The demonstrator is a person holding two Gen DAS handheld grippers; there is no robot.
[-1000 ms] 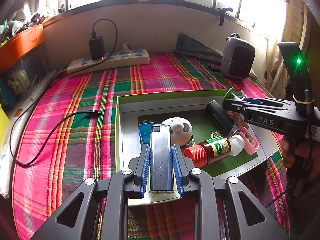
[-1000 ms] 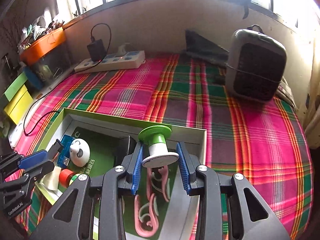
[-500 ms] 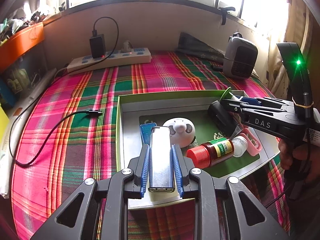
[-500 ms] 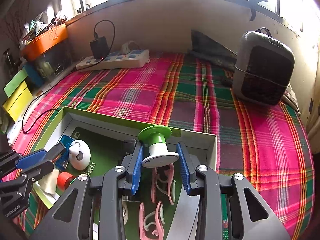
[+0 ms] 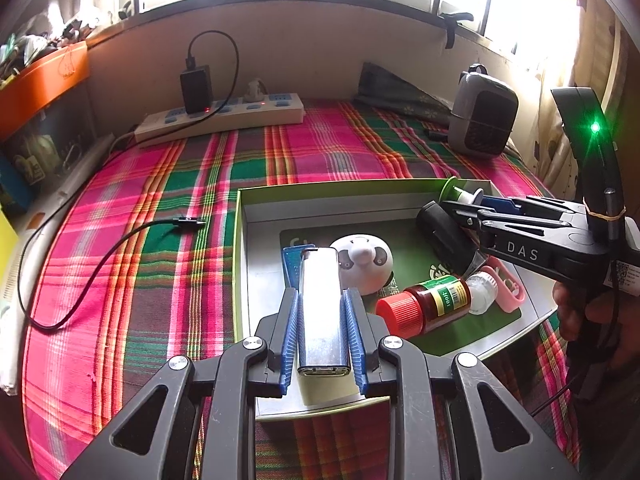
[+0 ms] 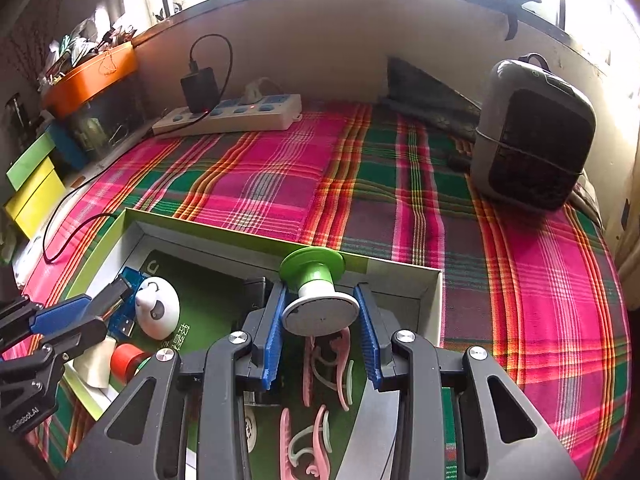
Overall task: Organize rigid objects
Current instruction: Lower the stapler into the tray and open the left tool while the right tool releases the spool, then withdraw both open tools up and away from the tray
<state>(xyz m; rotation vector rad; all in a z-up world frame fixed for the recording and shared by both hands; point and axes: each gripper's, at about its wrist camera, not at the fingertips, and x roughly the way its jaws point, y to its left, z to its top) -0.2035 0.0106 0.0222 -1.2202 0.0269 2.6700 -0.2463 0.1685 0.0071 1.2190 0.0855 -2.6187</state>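
Note:
My left gripper (image 5: pixel 322 292) is shut on a silver lighter (image 5: pixel 322 312), which it holds lengthwise above the near left part of the green-rimmed box (image 5: pixel 239 264). My right gripper (image 6: pixel 320 292) is shut on a spool with a green top and white base (image 6: pixel 314 276), held over the box's far right corner (image 6: pixel 400 270). In the left wrist view the spool (image 5: pixel 456 190) and right gripper (image 5: pixel 472 202) show at the right. The box holds a white panda-faced knob (image 5: pixel 364 262), a red-capped bottle (image 5: pixel 428 308), a blue USB board (image 5: pixel 290 264), a black block (image 5: pixel 444 232) and pink clips (image 6: pixel 320 364).
A plaid cloth (image 5: pixel 160 280) covers the surface. At the back a white power strip (image 5: pixel 224 118) with a black charger lies along the wall, and a grey heater (image 6: pixel 532 136) stands at the right. A black cable (image 5: pixel 120 248) lies left of the box. An orange tray (image 6: pixel 96 76) stands far left.
Both grippers keep their holds over the box. The right wrist view has shifted slightly; nothing in the box has moved.

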